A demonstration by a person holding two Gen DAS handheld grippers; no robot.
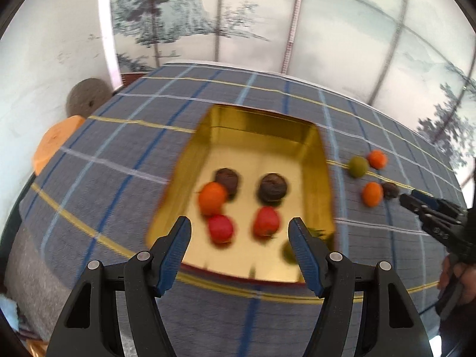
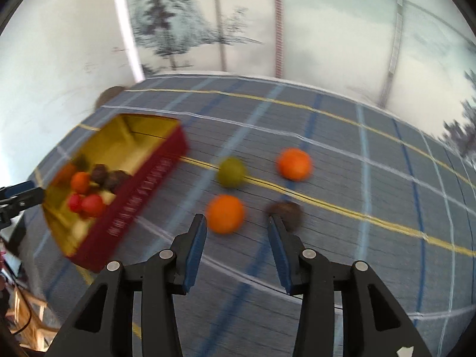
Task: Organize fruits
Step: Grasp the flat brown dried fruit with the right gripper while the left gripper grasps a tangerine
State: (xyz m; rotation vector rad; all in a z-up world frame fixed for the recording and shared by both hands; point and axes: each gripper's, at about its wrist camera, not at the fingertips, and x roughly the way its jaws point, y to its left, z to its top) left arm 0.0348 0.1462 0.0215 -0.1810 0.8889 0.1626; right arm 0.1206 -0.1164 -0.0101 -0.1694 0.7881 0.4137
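Since the gold tray (image 1: 322, 160) mid-frame is the collecting spot, the left gripper (image 1: 239, 232) hovers there wide open and empty, while the right gripper (image 2: 236, 229), also open and empty, lines up on the loose orange (image 2: 225, 214) at centre.

left gripper (image 1: 239, 232) jaws apart over gold tray (image 1: 315, 139), seemingly 6 fruits inside.

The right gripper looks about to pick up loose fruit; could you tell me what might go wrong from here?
1. The right gripper is open near both the nearer orange and the dark brown fruit, so it may nudge one and set it rolling.
2. The tin box has a tall red wall; a low carry could clip it.
3. Both views are motion-blurred, so aim may be off.
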